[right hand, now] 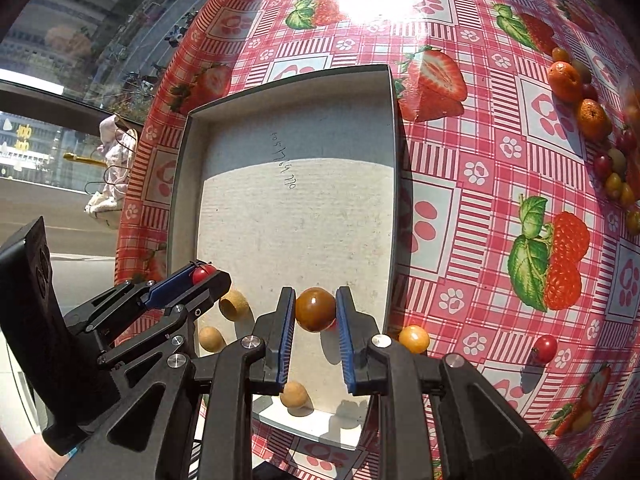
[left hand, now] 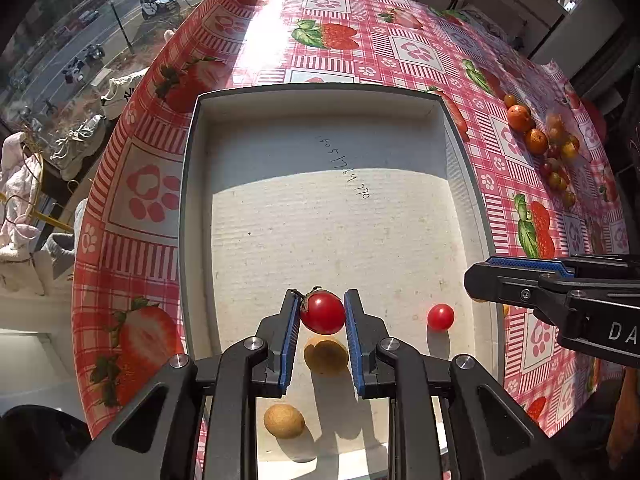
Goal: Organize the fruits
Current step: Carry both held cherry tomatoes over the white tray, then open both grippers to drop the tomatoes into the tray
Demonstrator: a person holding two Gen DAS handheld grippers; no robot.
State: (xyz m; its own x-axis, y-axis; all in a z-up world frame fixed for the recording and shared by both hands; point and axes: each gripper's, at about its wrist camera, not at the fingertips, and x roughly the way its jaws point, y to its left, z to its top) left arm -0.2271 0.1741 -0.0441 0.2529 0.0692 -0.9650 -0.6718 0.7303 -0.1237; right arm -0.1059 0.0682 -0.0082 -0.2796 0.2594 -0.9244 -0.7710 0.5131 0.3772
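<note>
Tablecloth (left hand: 416,52): red check, strawberry and paw prints.
Tray (left hand: 320,98): pale cardboard; handwritten digits (left hand: 344,168) inside, not clearly readable.
Fruit pile (left hand: 548,148): on the cloth, well apart from the tray.
Left gripper (left hand: 322,312): pinching a red tomato (left hand: 323,313) over the tray.
Right gripper (right hand: 316,310): pinching a brown fruit (right hand: 315,309); body lettered "DA", rest cut off.
Tan fruits (left hand: 284,421): loose on the tray floor.

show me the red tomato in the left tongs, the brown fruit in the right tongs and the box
red tomato (left hand: 323,313), left wrist view, middle of its skin
brown fruit (right hand: 315,309), right wrist view, its shiny front
box (left hand: 320,92), left wrist view, far wall
</note>
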